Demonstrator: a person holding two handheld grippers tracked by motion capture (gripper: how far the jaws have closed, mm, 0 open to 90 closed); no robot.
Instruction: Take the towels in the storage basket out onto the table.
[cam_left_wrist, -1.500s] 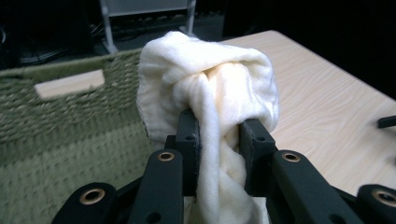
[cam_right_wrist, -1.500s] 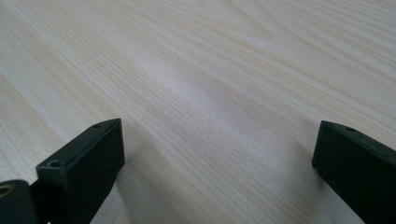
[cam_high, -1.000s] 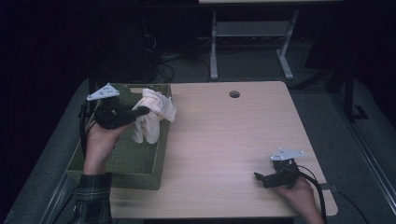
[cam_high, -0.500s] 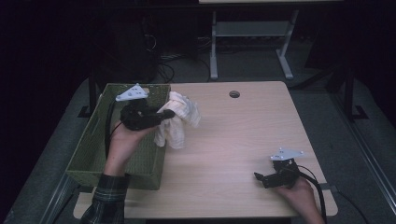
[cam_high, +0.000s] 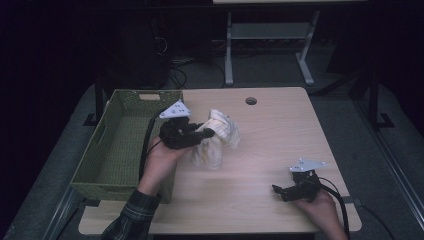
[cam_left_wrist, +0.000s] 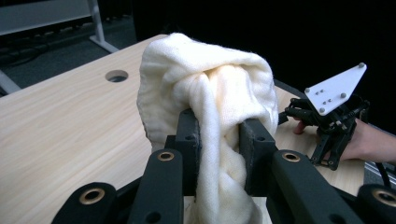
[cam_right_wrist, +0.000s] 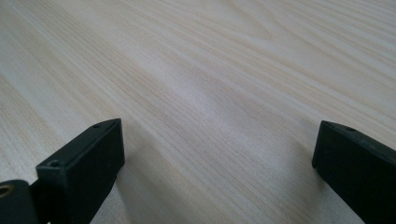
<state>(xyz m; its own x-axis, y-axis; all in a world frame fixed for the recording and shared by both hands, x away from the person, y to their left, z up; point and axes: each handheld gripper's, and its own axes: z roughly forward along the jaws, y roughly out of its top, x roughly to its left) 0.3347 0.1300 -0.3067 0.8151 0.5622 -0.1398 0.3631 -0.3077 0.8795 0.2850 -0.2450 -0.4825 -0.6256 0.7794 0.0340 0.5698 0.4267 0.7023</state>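
A cream-white cloth (cam_high: 216, 139) hangs bunched over the wooden table (cam_high: 270, 145), just right of the green basket (cam_high: 120, 145). My left gripper (cam_high: 202, 133) is shut on it: in the left gripper view the two black pads (cam_left_wrist: 189, 135) squeeze a thick fold of the cloth (cam_left_wrist: 205, 88), and the rest balloons above and droops below them. My right gripper (cam_high: 280, 191) rests low at the table's front right, held by a hand. In the right gripper view its jaws stand wide apart over bare wood, with the gripper (cam_right_wrist: 217, 154) open and nothing between the pads.
The woven green basket sits on the table's left side, its inside bare where visible. A round cable hole (cam_high: 251, 101) lies near the far edge. Behind the table stand a white frame (cam_high: 265, 35) and cables on the dark floor.
My left gripper has carried the cloth to the right, out of the basket and over the table's wood. The right gripper has stayed where it was.
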